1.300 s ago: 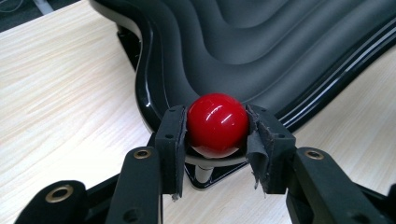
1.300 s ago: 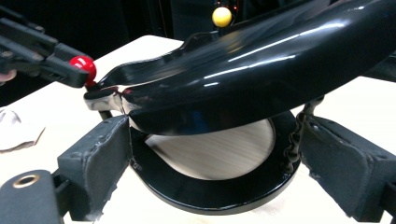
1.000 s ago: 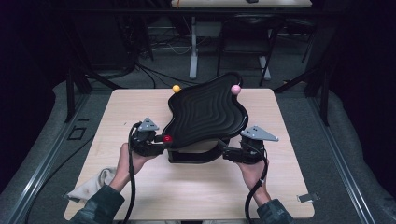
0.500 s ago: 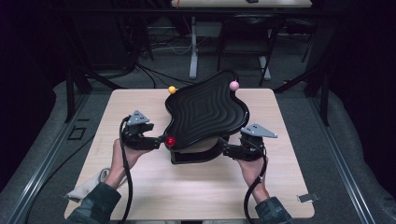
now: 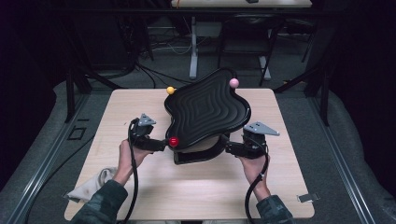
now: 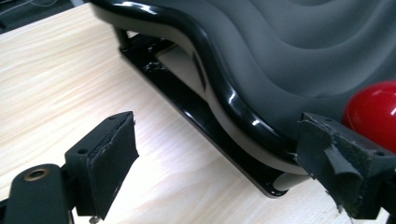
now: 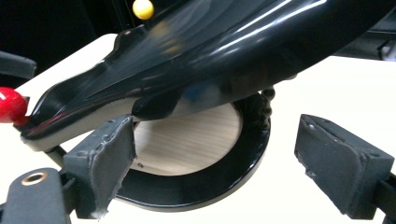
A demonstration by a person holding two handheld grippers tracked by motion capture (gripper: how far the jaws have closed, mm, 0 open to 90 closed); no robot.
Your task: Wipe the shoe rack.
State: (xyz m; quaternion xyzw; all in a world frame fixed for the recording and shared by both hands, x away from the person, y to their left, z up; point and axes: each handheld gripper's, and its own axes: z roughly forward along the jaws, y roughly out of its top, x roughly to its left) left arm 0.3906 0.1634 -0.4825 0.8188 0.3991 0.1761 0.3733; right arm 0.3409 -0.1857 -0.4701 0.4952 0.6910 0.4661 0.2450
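Near edge first: both grippers sit at the tray's front corners, jaws apart, gripping nothing. The left gripper points right, toward the red ball just past its tips on the tray's near-left lobe. The right gripper points left, under the tray's raised right rim. The tray tilts on its ring base mid-table, low at the left. Far back, a yellow ball and a pink one sit on the rim. Left's closer to red, I'd say.
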